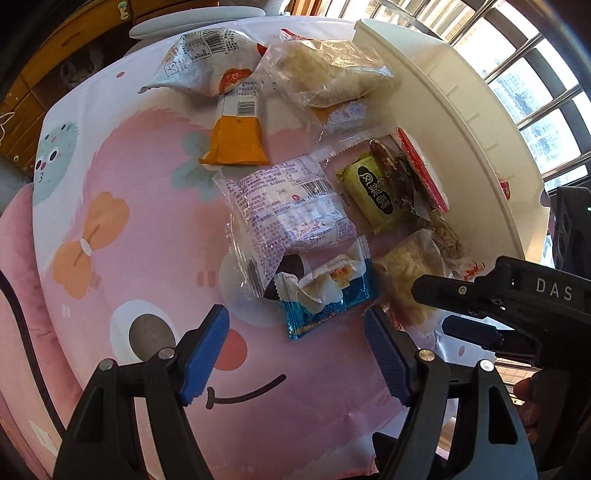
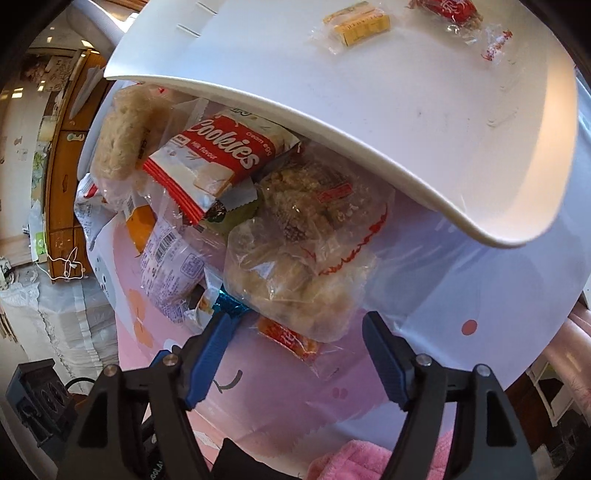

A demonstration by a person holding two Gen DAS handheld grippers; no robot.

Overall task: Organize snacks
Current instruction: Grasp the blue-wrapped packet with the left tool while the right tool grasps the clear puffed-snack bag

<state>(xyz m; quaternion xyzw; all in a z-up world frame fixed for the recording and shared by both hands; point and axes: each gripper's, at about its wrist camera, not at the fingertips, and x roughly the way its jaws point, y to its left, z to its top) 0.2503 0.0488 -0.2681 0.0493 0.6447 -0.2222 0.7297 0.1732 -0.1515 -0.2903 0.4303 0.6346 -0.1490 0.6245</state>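
Snack packets lie heaped on a pink cartoon tablecloth (image 1: 122, 236). In the left wrist view my left gripper (image 1: 297, 332) is open just short of a blue packet (image 1: 328, 295), which touches neither pad. Behind it lie a clear purple-printed packet (image 1: 291, 206), a green packet (image 1: 373, 195) and an orange one (image 1: 236, 144). My right gripper (image 1: 430, 306) reaches in from the right, open beside a clear bag of puffed crisps (image 1: 406, 269). In the right wrist view my right gripper (image 2: 299, 332) stands open below that clear bag (image 2: 291, 273). A red Cookies packet (image 2: 218, 155) lies further back.
A white tray (image 2: 369, 110) stands beside the heap, holding a yellow packet (image 2: 362, 24) and a red wrapped snack (image 2: 447, 9); its rim (image 1: 450, 96) borders the pile. A window with bars (image 1: 535, 92) is behind. Wooden furniture (image 1: 48, 62) stands beyond the table.
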